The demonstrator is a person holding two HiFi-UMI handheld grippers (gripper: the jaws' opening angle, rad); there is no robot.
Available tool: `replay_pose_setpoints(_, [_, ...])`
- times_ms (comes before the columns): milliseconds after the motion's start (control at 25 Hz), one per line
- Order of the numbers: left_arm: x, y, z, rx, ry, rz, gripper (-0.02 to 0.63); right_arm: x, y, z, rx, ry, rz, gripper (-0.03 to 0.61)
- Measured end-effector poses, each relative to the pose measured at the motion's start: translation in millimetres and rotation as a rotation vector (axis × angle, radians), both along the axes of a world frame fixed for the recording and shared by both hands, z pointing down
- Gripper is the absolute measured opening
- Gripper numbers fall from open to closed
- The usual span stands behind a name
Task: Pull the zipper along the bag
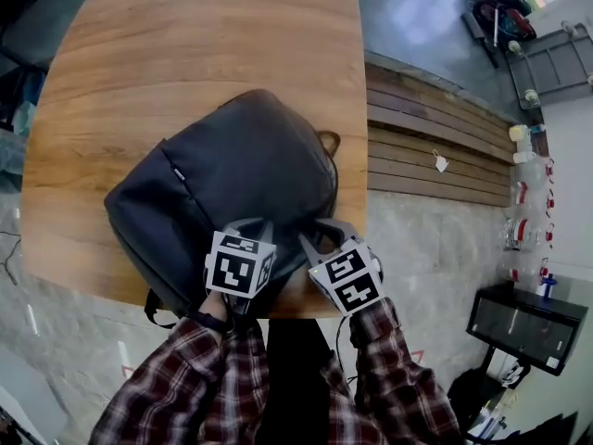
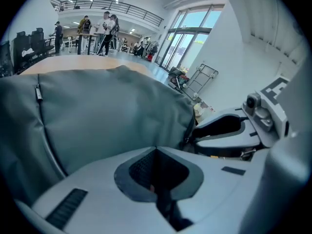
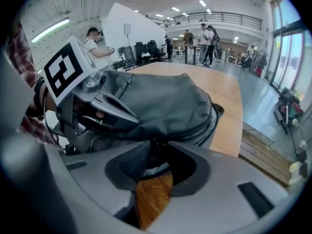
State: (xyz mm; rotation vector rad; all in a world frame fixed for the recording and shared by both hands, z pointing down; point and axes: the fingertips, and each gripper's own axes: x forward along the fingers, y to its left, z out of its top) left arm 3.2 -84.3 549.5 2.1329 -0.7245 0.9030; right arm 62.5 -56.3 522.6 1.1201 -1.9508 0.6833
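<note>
Left hand-held gripper (image 2: pixel 156 151), right hand-held gripper (image 3: pixel 154 144): clamped on backpack (image 1: pixel 243 160) edge at table (image 1: pixel 185 44) rim

Red plaid sleeves (image 1: pixel 215 378); black wristband (image 1: pixel 212 322); grey left gripper (image 1: pixel 256 224), right gripper (image 1: pixel 321 230); black-and-white marker cubes (image 1: pixel 239 265)

Backpack tag (image 1: pixel 178 173): small label on the front panel, too tiny to read.
Marker cubes (image 1: pixel 239 265): black-and-white square codes, no letters or numbers.
Anywhere else: nothing legible from here.
</note>
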Motion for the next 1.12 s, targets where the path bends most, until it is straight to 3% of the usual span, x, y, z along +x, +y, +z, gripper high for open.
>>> replay_pose_setpoints(320, [-1,-1,-1,-0.008,0.018,-0.002,0.008,-6,-3,25,-0.046,0.203,-0.169,0.101])
replay_pose_setpoints(560, [-1,-2,0,0.003,0.009,-0.005,0.008,-6,-4,28,-0.120,0.148,-0.149,0.098])
replay_pose_setpoints(800, [-2,-1,2,0.021,-0.011,0.001,0.008,-10,3,22,-0.140,0.117,-0.170,0.043])
replay_pose_setpoints(1000, [0,0,1,0.015,-0.010,0.004,0.008,-7,13,12,-0.121,0.228,-0.218,0.037])
replay_pose_setpoints(1120, [-1,0,2,0.020,-0.010,0.003,0.008,-8,13,11,-0.098,0.270,-0.198,0.037])
